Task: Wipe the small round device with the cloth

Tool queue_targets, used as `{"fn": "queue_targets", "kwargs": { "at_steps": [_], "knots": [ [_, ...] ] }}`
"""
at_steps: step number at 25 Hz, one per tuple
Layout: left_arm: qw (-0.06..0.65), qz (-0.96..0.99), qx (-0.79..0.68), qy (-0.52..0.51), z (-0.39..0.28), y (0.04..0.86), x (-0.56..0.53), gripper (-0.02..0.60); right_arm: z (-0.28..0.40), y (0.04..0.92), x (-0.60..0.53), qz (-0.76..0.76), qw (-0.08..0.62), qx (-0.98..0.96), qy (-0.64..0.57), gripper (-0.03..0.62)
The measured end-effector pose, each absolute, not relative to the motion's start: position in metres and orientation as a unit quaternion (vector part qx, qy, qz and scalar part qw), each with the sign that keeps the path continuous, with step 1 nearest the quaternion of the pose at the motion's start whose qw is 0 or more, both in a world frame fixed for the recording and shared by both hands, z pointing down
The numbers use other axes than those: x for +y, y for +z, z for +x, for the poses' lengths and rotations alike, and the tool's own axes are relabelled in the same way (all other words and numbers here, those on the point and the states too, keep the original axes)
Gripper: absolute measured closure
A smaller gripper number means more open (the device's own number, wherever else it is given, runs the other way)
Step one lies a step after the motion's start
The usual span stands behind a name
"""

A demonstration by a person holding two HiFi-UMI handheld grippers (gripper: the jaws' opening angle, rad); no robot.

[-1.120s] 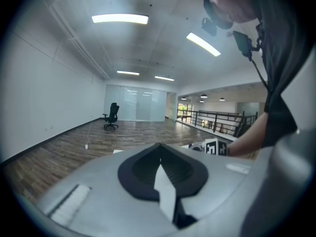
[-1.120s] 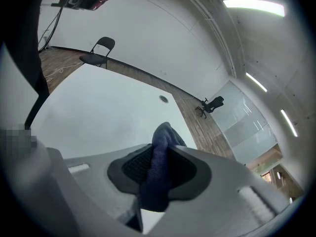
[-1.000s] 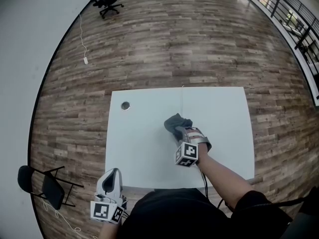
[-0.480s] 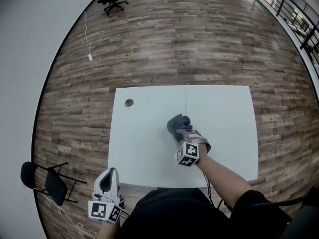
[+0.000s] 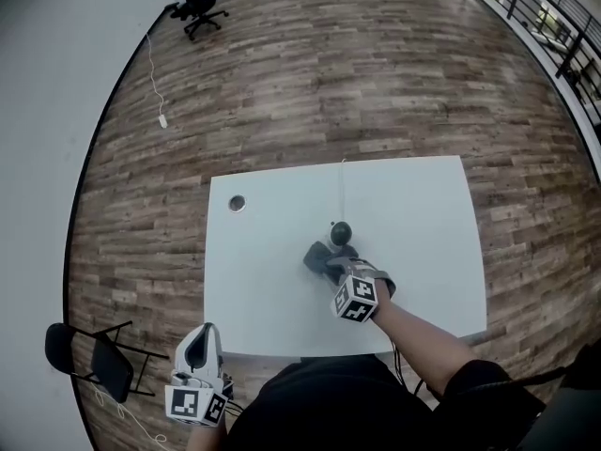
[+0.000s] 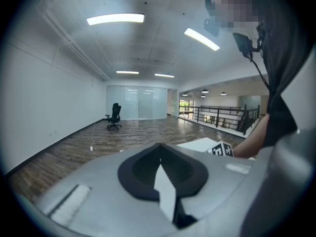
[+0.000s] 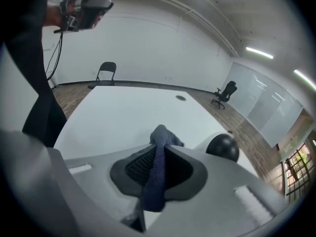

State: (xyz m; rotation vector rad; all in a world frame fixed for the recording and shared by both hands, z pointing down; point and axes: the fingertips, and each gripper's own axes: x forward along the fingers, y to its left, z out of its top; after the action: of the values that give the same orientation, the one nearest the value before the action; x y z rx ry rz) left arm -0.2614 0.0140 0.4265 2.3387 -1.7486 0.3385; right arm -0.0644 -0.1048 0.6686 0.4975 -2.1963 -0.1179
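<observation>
- In the head view, the right arm reaches out over the white table [image 5: 263,271]. The right gripper [image 5: 338,269] points down at the table's middle.
- The dark cloth [image 5: 321,258] lies bunched on the table at its tip. The small round device [image 5: 340,231] sits on the table just past the cloth. A thin cable [image 5: 341,188] runs from it to the table's far edge.
- The left gripper [image 5: 209,331] hangs just off the table's near left corner. A folding chair [image 5: 92,359] stands on the floor left of the table.
- In the left gripper view, the left gripper [image 6: 160,163] has its jaws pressed together with nothing between them. It points across the room, with only a corner of the table [image 6: 196,144] showing. An office chair [image 6: 114,116] stands far off.
- In the right gripper view, the right gripper [image 7: 157,156] pinches the cloth [image 7: 161,135]. Its jaws have just been closing on it. The small round device [image 7: 222,146] sits on the table [image 7: 123,110], just right of the cloth. A round hole [image 7: 180,98] shows farther along the table.
</observation>
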Motion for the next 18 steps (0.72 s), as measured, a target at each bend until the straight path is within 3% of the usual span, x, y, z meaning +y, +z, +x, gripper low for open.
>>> {"fn": "queue_targets", "kwargs": {
  "at_steps": [9,18],
  "knots": [
    [0.099,0.802,-0.583,0.090,-0.264,0.433,-0.003,0.578,-0.036,0.520,-0.182,0.358,0.322,-0.860,-0.168,0.549],
    [0.112,0.788,-0.600,0.081,-0.276,0.436,0.015,0.578,-0.027,0.602,-0.197,0.342,0.404,-0.841,-0.112,0.553]
  ]
}}
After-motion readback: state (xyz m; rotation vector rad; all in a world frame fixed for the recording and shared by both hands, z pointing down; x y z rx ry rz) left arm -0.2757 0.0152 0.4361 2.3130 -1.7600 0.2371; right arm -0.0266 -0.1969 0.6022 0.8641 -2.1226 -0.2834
